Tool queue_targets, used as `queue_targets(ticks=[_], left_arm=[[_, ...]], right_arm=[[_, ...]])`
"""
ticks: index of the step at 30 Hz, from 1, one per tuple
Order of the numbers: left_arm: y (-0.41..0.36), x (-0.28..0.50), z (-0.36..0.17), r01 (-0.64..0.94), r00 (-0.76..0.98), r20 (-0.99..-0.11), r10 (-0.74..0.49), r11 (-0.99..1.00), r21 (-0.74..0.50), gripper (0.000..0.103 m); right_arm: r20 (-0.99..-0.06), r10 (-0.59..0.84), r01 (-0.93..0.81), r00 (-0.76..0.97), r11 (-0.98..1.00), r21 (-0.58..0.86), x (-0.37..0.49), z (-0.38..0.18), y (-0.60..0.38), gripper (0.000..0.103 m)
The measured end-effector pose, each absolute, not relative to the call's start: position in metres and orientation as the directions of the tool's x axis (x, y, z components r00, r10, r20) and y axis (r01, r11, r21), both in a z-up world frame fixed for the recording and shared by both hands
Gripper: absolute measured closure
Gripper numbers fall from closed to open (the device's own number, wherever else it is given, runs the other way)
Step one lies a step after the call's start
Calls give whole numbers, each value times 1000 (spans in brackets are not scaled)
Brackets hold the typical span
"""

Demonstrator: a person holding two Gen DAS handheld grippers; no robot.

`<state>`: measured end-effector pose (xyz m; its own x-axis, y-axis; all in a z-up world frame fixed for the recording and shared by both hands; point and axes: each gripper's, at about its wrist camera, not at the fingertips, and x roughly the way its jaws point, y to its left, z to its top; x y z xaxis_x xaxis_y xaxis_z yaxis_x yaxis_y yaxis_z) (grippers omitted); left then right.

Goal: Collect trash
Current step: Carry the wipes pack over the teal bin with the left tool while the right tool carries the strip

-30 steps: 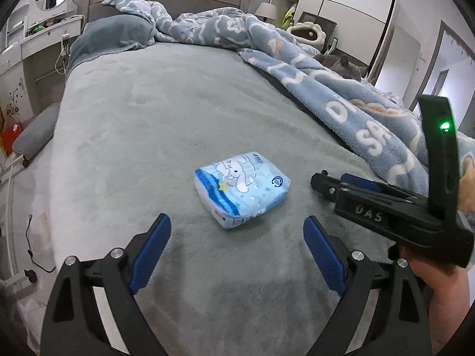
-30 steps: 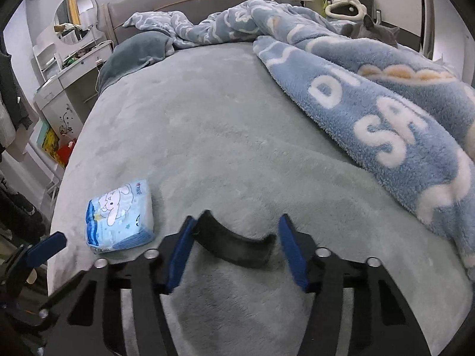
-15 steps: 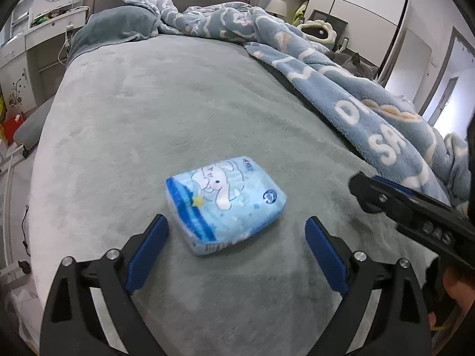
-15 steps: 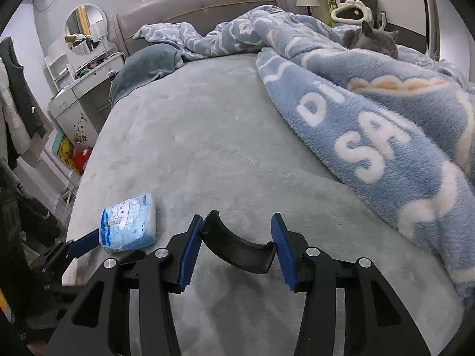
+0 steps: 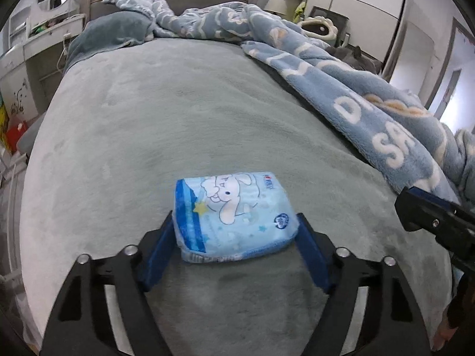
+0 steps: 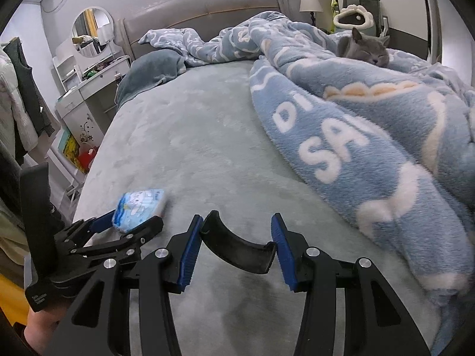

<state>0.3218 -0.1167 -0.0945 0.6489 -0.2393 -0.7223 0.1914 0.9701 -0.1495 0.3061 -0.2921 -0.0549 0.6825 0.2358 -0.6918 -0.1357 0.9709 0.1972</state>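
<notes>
A light-blue tissue pack (image 5: 234,210) with a cartoon dog lies on the grey-green bed cover (image 5: 178,112), near the bed's front left. My left gripper (image 5: 234,221) straddles it and its jaws are closing; both blue pads touch the pack's sides. The right wrist view shows the same pack (image 6: 139,207) inside the left gripper (image 6: 130,222). My right gripper (image 6: 237,222) hangs just above the cover to the pack's right, shut on a curved black plastic piece (image 6: 237,247) spanning its pads. Its tip (image 5: 406,204) shows at the right of the left wrist view.
A fluffy blue blanket (image 6: 371,136) is heaped along the right of the bed, with a grey cat (image 6: 365,49) lying on it. A grey pillow (image 6: 148,71) is at the headboard. A white dresser (image 6: 86,101) and clutter stand beyond the bed's left edge.
The left gripper came forward until the tissue pack sat between its fingers, and its jaws narrowed onto the pack. The right gripper rose slightly, the black piece still between its pads.
</notes>
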Motion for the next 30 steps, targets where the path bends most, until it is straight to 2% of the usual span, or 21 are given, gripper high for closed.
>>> queue_targets(ticks=[14,30], left_arm=[[-120,274,-72,264,627,-708,-325,944,-199,28],[-51,187,-36,222,666,-704,-247,966,-130,28]], right_arm=[[-693,219,-130,687,975,180,276,-46,-288,55],[-659,276,-262,700,957,123,214,-20,-213,55]])
